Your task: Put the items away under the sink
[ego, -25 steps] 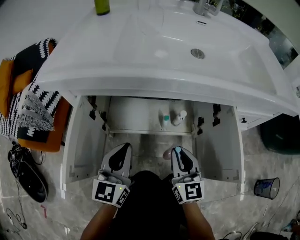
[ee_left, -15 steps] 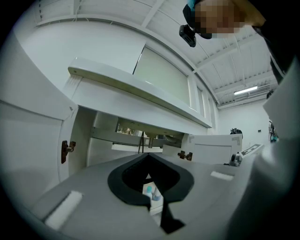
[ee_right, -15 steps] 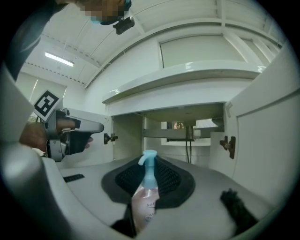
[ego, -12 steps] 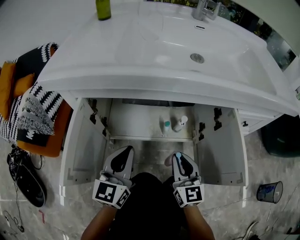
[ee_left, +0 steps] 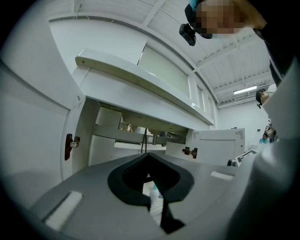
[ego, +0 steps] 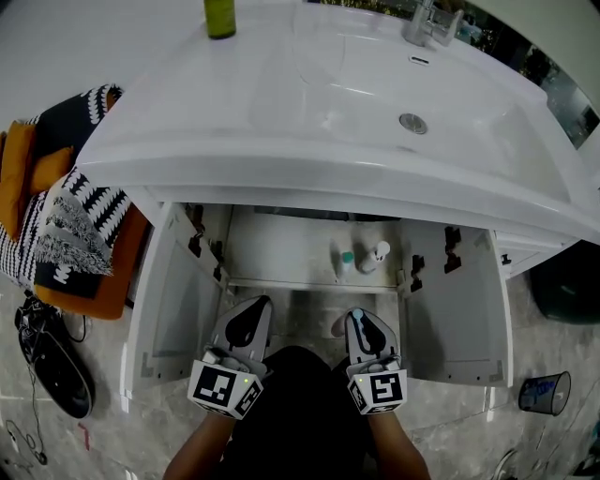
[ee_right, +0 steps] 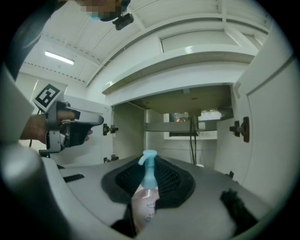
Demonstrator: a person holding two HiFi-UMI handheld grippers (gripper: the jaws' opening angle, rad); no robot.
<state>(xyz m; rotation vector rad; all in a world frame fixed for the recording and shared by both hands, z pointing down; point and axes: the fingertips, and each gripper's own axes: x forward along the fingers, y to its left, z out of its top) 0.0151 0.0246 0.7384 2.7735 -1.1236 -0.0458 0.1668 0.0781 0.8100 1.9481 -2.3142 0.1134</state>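
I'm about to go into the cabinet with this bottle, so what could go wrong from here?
The held bottle lies along the jaws of the right hand-held gripper, head forward, so it may tip when released. The teal-capped bottle and white bottle already stand on the shelf ahead; pushing in could knock them. The open right door is close and could be clipped.

Bathroom, white washbasin (ego: 281, 167) with chrome tap (ego: 427, 21), open vanity cabinet (ego: 174, 309) beneath, grey marbled floor (ego: 98, 439)
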